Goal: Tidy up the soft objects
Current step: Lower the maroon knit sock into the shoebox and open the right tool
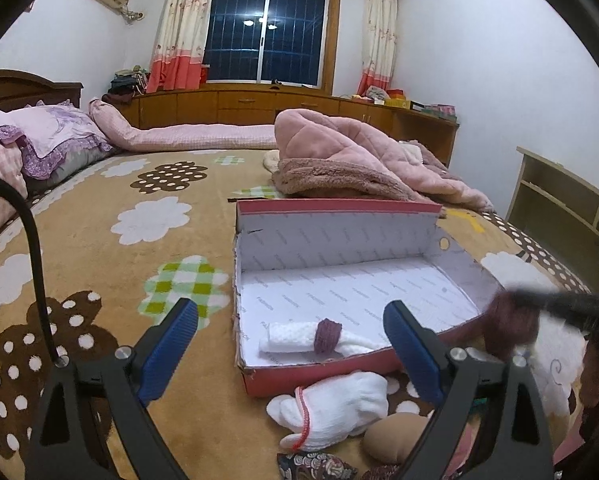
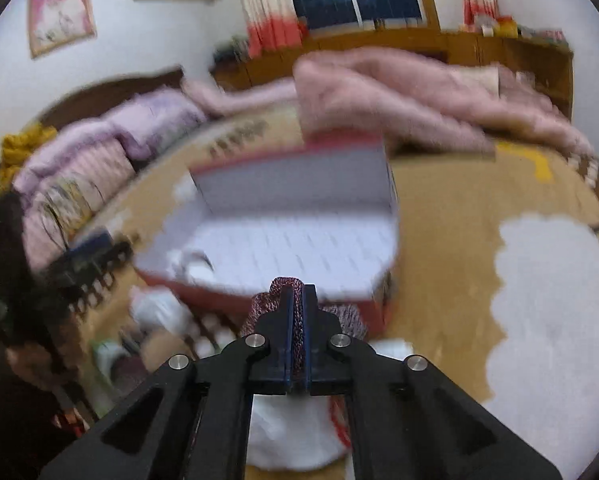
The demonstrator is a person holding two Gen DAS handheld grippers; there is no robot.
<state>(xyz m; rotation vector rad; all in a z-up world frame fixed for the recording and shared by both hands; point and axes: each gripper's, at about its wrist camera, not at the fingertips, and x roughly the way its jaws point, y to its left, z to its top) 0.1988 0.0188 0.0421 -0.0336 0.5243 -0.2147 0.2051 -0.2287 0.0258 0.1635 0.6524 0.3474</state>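
A red shoebox with a white lining lies open on the bed, blurred in the right wrist view. Inside it is a rolled white cloth wrapped by a maroon band. My left gripper is open over the box's near-left corner, holding nothing. A white glove, a tan soft lump and a patterned cloth lie in front of the box. My right gripper is shut on a maroon knit piece at the box's near edge, seen blurred by the box's right corner. White fabric lies beneath it.
A heaped pink blanket lies behind the box. Pillows are stacked at the left by the headboard. Wooden cabinets run under the window, and a low shelf stands to the right of the bed.
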